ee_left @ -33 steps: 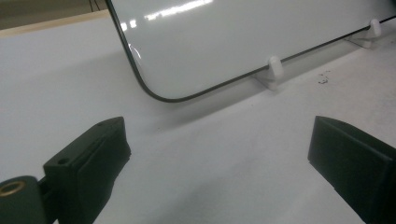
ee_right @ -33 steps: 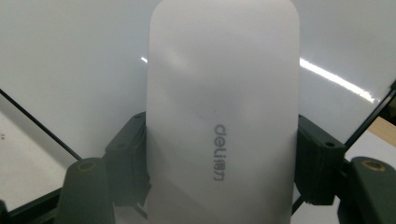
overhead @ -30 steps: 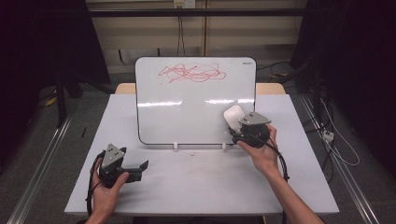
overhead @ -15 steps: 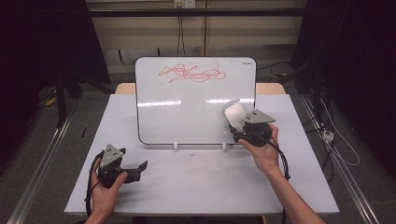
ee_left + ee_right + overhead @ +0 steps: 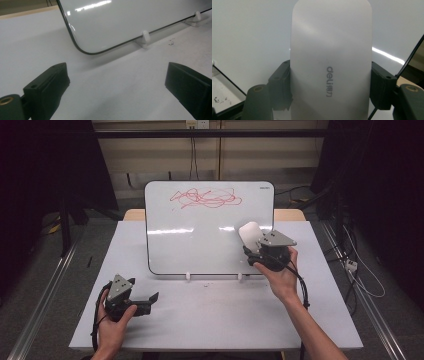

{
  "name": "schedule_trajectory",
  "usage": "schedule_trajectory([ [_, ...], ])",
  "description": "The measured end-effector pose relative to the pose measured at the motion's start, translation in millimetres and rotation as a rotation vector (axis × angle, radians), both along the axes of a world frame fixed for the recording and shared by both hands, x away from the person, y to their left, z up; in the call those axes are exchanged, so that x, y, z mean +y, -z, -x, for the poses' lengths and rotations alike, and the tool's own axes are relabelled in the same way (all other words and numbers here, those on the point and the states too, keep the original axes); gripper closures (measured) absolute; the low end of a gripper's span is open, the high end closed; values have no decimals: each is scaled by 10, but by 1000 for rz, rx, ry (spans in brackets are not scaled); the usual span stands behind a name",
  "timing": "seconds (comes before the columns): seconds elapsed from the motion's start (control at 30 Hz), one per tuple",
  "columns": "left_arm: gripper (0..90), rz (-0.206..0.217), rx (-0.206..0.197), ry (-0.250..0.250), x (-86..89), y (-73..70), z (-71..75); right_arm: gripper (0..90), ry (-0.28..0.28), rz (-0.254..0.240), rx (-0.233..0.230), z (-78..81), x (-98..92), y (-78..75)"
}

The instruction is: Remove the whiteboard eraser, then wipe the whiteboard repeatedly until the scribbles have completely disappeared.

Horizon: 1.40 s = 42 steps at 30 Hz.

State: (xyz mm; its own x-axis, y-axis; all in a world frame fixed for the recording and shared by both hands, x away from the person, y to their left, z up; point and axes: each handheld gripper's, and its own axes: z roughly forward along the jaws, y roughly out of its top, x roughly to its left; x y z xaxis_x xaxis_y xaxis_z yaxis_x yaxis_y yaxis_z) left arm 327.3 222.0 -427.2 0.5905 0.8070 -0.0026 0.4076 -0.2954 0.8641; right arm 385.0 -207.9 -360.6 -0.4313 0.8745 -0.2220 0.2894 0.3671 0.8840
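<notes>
Right gripper (image 5: 251, 251) was clamped on the white oval plastic eraser (image 5: 249, 235) at the white rounded whiteboard's (image 5: 200, 245) lower right, red scribble (image 5: 205, 198) above. Left gripper (image 5: 152, 298) was open, idle. Best: keep pad flat, sweep firmly upward.

One whiteboard (image 5: 200, 235) standing on one white surface (image 5: 215, 320); two small white feet (image 5: 188, 276) under the board's lower edge; one red scribble (image 5: 205, 198) near its top. One white eraser (image 5: 249, 236). Two tongs: left tongs (image 5: 150, 299), right tongs (image 5: 250, 251). Two hands, one per tongs.
</notes>
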Motion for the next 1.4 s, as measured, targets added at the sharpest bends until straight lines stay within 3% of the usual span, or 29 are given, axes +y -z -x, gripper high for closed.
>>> schedule_trajectory([
  [0.23, 50, 1, 3, 13, -16, -14, 27, 313, 6, -6, -18, -65, 26, -86],
  [0.57, 50, -1, 9, -6, -2, 11, 0, 313, 20, 9, -23, -144, 0, -163],
  [1.2, 50, 18, 4, -1, 19, -2, -17, 314, 52, 48, -66, -459, 164, -550],
  [1.4, 50, 10, -1, -4, -3, -3, -22, 314, 84, 57, -56, -584, 154, -576],
])
